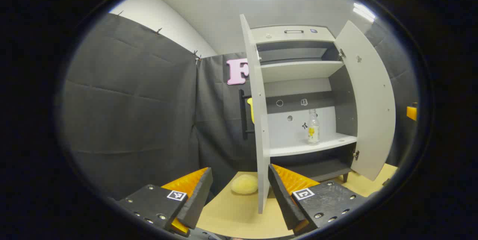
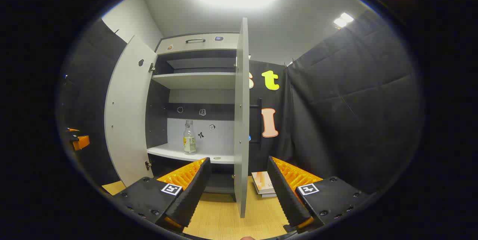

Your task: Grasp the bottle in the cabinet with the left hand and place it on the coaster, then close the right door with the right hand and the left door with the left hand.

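A white cabinet (image 1: 298,70) stands on the wooden table with both doors swung open. A small clear bottle (image 1: 313,127) with a yellow label stands upright on the lower shelf (image 1: 328,143), towards its right side. In the right gripper view the same bottle (image 2: 189,137) stands left of the edge-on right door (image 2: 242,120). A pale yellow round pad (image 1: 244,184), likely the coaster, lies on the table left of the left door (image 1: 257,120). My left gripper (image 1: 239,168) is open and holds nothing, well short of the cabinet. My right gripper (image 2: 238,159) is also open with nothing in it, facing the right door's edge.
The right door (image 1: 369,102) opens wide towards the right. A thin booklet (image 2: 263,184) lies on the table (image 2: 224,221) right of the cabinet. A part of the other gripper (image 1: 412,112) shows at the far right, and likewise at the far left (image 2: 80,141). Black cloth walls close in both sides.
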{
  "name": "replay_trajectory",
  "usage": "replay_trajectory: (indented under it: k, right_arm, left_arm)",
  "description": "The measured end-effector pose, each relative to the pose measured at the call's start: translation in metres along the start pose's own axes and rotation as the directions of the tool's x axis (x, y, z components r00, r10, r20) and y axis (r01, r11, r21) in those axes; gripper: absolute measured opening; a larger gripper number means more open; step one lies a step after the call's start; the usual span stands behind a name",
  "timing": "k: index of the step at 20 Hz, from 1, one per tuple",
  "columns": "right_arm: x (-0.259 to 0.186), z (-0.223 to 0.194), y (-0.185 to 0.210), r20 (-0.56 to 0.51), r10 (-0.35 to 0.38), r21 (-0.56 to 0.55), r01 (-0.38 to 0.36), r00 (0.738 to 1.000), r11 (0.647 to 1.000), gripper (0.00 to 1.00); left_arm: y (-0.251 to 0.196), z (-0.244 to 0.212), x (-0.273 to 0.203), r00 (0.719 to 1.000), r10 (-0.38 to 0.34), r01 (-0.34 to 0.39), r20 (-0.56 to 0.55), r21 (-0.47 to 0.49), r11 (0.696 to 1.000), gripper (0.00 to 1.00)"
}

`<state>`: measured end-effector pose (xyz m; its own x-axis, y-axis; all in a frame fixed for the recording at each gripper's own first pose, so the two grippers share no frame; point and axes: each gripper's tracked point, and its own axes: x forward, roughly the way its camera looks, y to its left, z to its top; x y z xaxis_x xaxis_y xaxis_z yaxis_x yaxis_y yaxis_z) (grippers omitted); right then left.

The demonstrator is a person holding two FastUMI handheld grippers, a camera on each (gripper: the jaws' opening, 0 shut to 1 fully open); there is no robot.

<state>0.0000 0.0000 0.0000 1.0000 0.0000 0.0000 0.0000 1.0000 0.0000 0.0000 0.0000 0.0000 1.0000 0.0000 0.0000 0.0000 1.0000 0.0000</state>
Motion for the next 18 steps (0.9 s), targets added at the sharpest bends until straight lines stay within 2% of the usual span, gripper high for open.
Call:
replay_trajectory:
  k: [15,16,18]
  right_arm:
    - [0.005,-0.010,-0.006,-0.026,0.005,0.005,-0.005,1.000,1.000,0.96]
    - [0.006,-0.010,-0.006,-0.026,0.006,0.002,-0.006,1.000,1.000,0.94]
    - [0.006,-0.010,-0.008,-0.023,0.007,-0.003,-0.007,1.000,1.000,0.97]
  left_arm:
    - [-0.003,-0.001,-0.001,1.000,-0.005,0.005,0.007,0.013,1.000,0.88]
    - [-0.003,-0.001,-0.001,1.000,-0.005,0.005,0.006,0.014,1.000,0.88]
    - [-0.004,-0.001,0.000,1.000,-0.008,0.008,0.007,0.015,1.000,0.87]
